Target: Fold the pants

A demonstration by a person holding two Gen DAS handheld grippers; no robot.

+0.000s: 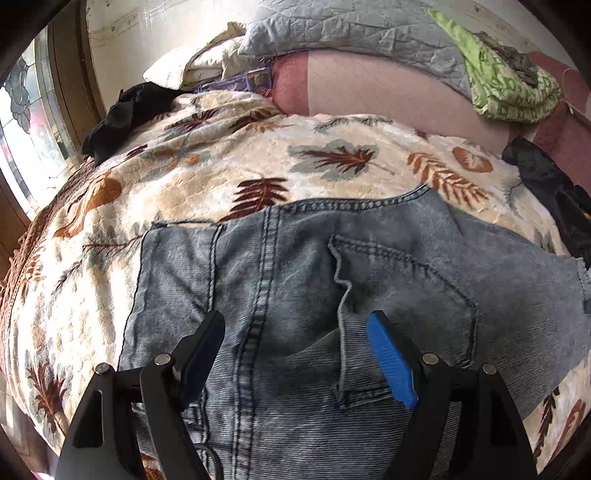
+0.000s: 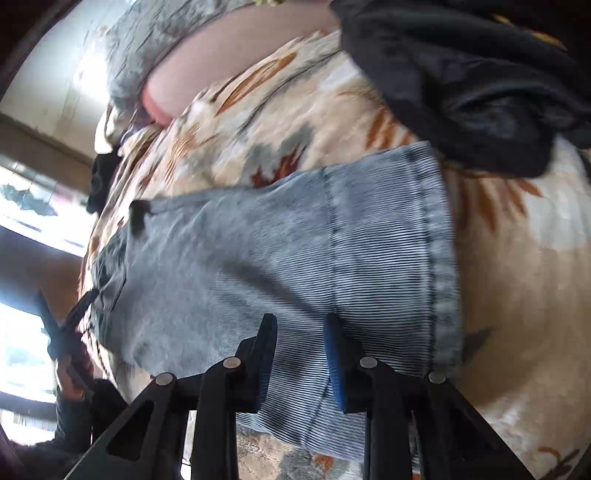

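Jeans (image 1: 295, 295) lengthwise across the bedspread (image 1: 221, 155), hem rightward; left claw (image 1: 295, 328) and right claw (image 2: 300, 328) both released.

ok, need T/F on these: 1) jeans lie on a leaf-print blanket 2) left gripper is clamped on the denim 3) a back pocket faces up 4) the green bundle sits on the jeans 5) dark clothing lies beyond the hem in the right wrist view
1) True. The jeans lie on the leaf-print blanket.
2) False. The left gripper hangs over the denim with its jaws wide apart, gripping nothing.
3) True. The back pocket faces up.
4) False. The green bundle sits far off near the grey pillow, apart from the jeans.
5) True. Dark clothing lies on the blanket past the hem.
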